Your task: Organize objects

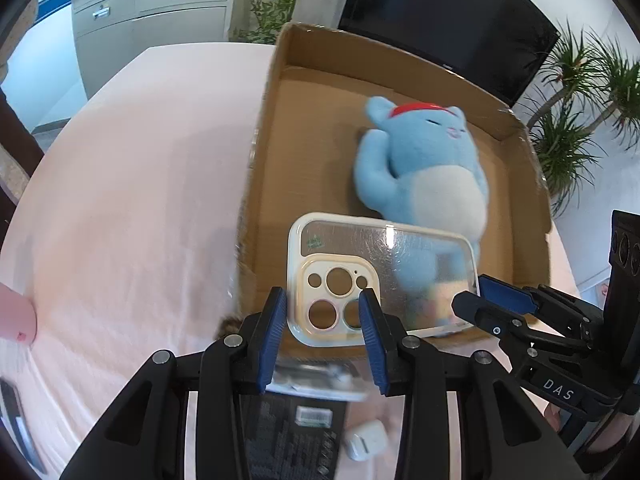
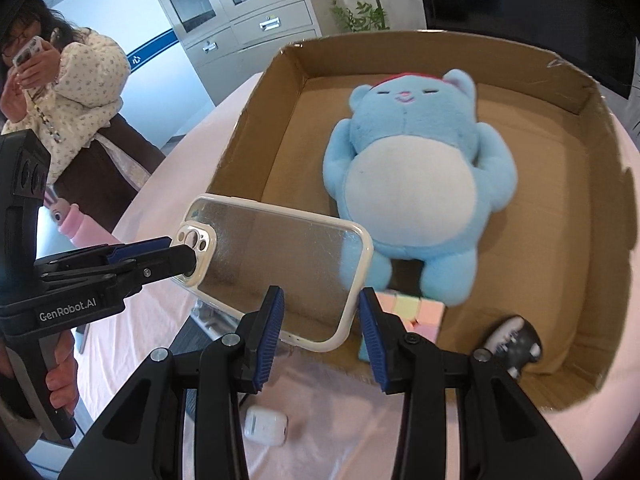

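Observation:
A clear phone case [image 1: 384,264] with a cream rim is held in the air over the near edge of an open cardboard box [image 1: 276,128]. My left gripper [image 1: 323,332] is shut on its camera-cutout end; this grip also shows in the right wrist view [image 2: 188,256]. My right gripper [image 2: 320,336] is shut on the opposite end of the case [image 2: 280,264]; it shows from the side in the left wrist view [image 1: 476,300]. A blue plush bear [image 2: 416,176] lies on its back inside the box [image 2: 580,240], with a pastel cube [image 2: 416,312] at its feet.
A white earbuds case [image 2: 266,426] lies on the pink tablecloth [image 1: 132,200] below the grippers, beside a dark packaged item [image 1: 296,432]. A grey-and-white object [image 2: 514,340] sits in the box's near right corner. A person with a phone [image 2: 68,92] stands at the left. A pink bottle [image 2: 74,220] stands there.

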